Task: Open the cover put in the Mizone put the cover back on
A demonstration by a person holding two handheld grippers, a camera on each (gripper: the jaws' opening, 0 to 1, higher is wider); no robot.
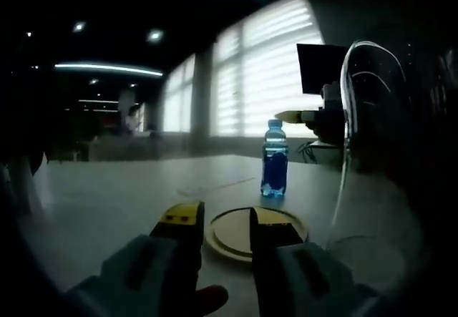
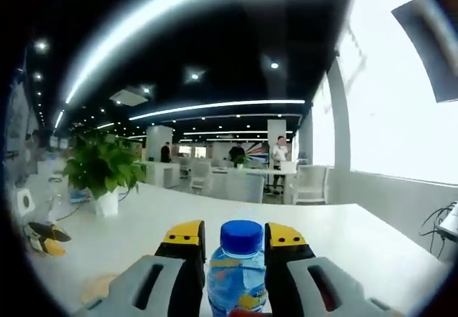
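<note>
Blue-capped bottle point(image 2: 240, 274) between right gripper point(image 2: 232, 242) fingers; label unreadable.

One blue-capped Mizone bottle point(image 2: 240, 274) stands on the table beside one round wooden cover point(image 1: 254, 232) and one clear glass container point(image 1: 368, 181). One potted plant point(image 2: 102, 168) sits nearby. Three people point(image 2: 279, 156) stand in the background.

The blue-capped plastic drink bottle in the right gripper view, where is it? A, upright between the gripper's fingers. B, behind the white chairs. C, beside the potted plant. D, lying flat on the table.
A: the blue-capped plastic drink bottle stands upright between the right gripper fingers.
</note>
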